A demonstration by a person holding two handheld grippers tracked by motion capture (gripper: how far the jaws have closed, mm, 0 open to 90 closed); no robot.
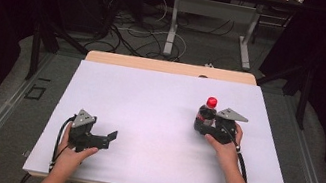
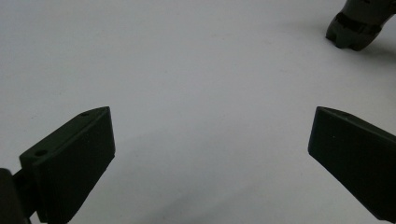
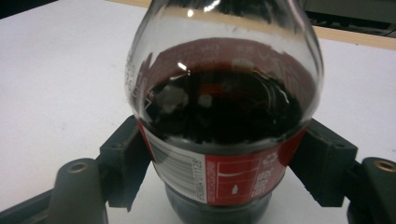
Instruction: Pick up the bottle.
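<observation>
A small cola bottle (image 1: 208,110) with a red cap and red label stands upright on the white table top (image 1: 148,104), right of centre. My right gripper (image 1: 204,125) is shut on its lower body. In the right gripper view the bottle (image 3: 224,107) looms close, dark liquid up to its shoulder, and the right gripper (image 3: 219,175) has both jaws pressed against the label. My left gripper (image 1: 111,138) rests near the front left of the table, open and holding nothing. In the left gripper view the left gripper (image 2: 211,116) has its jaws wide apart over bare white surface, with the bottle's dark base (image 2: 349,33) far off.
The table's wooden far edge (image 1: 170,66) runs across the back. Beyond it are cables on the floor (image 1: 130,35) and the legs of another desk (image 1: 172,27). The front edge lies just behind both hands.
</observation>
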